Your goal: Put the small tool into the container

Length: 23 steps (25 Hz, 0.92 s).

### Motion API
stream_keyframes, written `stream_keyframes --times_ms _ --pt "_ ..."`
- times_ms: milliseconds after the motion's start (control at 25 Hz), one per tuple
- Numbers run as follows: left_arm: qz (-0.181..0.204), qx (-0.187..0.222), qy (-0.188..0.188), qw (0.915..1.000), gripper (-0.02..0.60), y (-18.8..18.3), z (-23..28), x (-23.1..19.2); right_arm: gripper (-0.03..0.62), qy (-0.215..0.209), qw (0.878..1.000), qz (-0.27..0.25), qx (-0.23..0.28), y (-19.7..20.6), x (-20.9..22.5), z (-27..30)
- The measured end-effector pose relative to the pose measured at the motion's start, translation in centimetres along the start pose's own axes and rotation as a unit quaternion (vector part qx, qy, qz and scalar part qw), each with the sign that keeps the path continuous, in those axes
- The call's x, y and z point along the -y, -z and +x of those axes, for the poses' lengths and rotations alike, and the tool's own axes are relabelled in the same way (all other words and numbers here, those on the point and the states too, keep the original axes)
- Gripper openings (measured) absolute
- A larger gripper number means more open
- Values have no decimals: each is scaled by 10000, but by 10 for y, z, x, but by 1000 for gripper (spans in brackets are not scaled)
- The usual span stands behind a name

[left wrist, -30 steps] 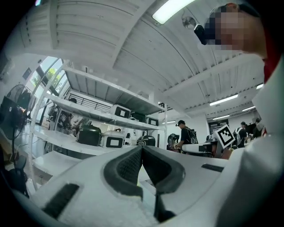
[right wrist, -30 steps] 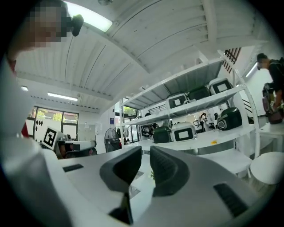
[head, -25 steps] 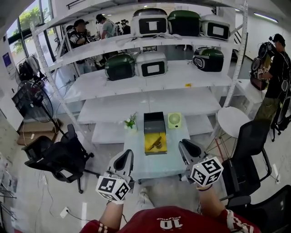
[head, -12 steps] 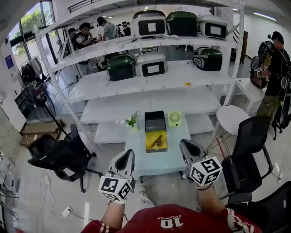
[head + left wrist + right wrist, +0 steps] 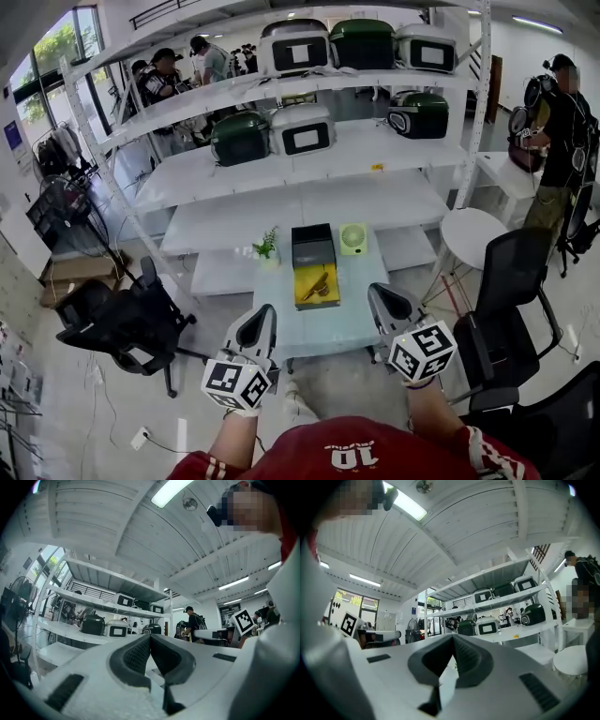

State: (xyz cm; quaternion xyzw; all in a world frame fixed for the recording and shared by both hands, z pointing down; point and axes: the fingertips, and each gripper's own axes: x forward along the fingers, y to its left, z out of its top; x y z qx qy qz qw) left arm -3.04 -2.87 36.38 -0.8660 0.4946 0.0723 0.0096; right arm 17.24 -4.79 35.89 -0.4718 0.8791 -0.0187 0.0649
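Note:
A small brownish tool [image 5: 317,284] lies on a yellow pad [image 5: 318,297] on the small pale table [image 5: 309,328]. Right behind the pad stands a black open container [image 5: 312,246]. My left gripper [image 5: 256,330] is held before the table's near left corner, and my right gripper [image 5: 383,302] before its near right edge. Both are shut with nothing between them and well short of the tool. In the left gripper view the dark pads [image 5: 138,656] meet at the tip. The right gripper view likewise shows its pads [image 5: 469,658] closed together; neither view shows the tool.
A small potted plant [image 5: 267,248] and a green fan [image 5: 352,238] flank the container. White shelves [image 5: 300,202] with several cookers rise behind the table. Black office chairs stand at left [image 5: 122,314] and right [image 5: 511,300], beside a round white table [image 5: 469,230]. A person [image 5: 562,131] stands far right.
The head view has shifted slightly, so the table and shelves sit a little higher in the frame. Both grippers stay shut and in nearly the same place before the table.

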Motion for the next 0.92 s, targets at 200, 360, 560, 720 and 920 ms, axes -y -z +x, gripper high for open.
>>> stream_keyframes --times_ms 200,360,560,720,920 --pt "-2 -15 45 10000 -2 0 3 7 3 23 10000 73 -6 -1 5 -6" --pt "-69 -24 48 10000 -2 3 2 9 3 -44 9999 128 -32 3 5 -6" --pt "-78 -14 -45 10000 -2 5 -1 6 2 -63 9999 131 -16 3 7 -4" --pt "-71 -16 -92 9999 -2 5 -4 4 3 -107 9998 158 -20 4 5 -1" --pt "-79 -19 -117 9999 -2 7 -5 4 3 -193 9996 194 -54 8 1 0"
